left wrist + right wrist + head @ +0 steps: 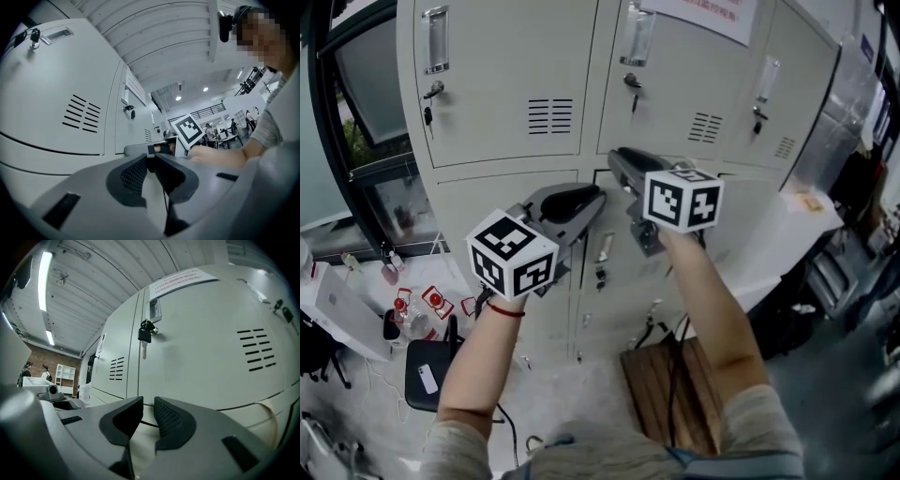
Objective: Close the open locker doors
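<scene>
Head view alone: both forearms stretch out to the grey lockers, and a wooden pallet lies on the floor below.
Task's thing: the lower middle door is right at the tip of the right gripper. There's a dark slit at the door's top left corner, and I can't tell if it stands ajar.
Left gripper view alone: the right gripper's marker cube shows just past the jaws, with the bare right forearm behind it.
Right gripper view alone: a key dangles from an upper door's lock, under a paper notice.
Left gripper: jaw tips together, nothing between them.
Right gripper's jaws: a narrow gap apart, only locker front showing through.
Pose: the left hand is lower and to the left, with a red band on the wrist. The right is higher, and both point at the locker fronts.
</scene>
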Tool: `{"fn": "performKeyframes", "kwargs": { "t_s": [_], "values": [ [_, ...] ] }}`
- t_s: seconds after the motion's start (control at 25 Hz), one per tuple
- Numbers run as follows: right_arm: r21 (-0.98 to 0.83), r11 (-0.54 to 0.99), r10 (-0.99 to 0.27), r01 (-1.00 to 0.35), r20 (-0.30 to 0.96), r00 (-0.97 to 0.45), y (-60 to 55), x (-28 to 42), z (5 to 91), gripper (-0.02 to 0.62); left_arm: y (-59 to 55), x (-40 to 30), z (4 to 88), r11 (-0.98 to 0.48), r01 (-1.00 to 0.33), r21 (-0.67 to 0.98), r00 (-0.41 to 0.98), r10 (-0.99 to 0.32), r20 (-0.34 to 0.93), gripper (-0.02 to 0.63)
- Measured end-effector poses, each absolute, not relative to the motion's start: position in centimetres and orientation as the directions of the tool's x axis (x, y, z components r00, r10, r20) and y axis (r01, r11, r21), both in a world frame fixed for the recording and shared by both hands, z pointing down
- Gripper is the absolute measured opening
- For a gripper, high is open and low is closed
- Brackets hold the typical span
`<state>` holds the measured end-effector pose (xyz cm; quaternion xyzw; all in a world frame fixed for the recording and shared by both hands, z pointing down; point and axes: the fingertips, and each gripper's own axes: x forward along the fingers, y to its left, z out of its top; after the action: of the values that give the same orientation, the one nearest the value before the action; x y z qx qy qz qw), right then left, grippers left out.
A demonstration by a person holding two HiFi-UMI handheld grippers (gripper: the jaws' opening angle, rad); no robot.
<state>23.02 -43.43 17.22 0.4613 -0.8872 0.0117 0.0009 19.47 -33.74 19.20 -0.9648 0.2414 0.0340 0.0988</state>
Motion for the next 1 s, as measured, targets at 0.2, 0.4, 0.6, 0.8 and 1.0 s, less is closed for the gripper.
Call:
{"fn": "performKeyframes", "kwargs": {
  "t_s": [0.2,0.4,0.6,0.8,1.0],
  "values": [
    [-0.021,0.570,-0.821,-0.821,0.008,-0.570,-43.57,23.17,17.14,0.054,-33.99,19.35,19.09,-0.859,-0.483,-0.171,0.876,-0.469,-0.116,0.040],
    [-0.021,0.569,-0.822,-0.822,0.003,-0.569,-43.56,23.19,17.15,0.054,-34.22,19.45,19.17,-0.856,-0.491,-0.164,0.871,-0.477,-0.119,0.040],
    [-0.022,0.570,-0.821,-0.821,-0.003,-0.571,-43.51,23.19,17.12,0.054,-34.40,19.62,19.50,-0.854,-0.497,-0.157,0.868,-0.483,-0.116,0.040],
    [-0.030,0.572,-0.820,-0.820,-0.007,-0.572,-43.57,23.23,17.09,0.054,-34.54,19.74,19.49,-0.850,-0.504,-0.154,0.863,-0.491,-0.119,0.040],
    [-0.035,0.571,-0.821,-0.820,-0.012,-0.571,-43.47,23.41,17.17,0.054,-34.50,19.82,19.61,-0.846,-0.511,-0.151,0.859,-0.497,-0.119,0.040]
  ]
}}
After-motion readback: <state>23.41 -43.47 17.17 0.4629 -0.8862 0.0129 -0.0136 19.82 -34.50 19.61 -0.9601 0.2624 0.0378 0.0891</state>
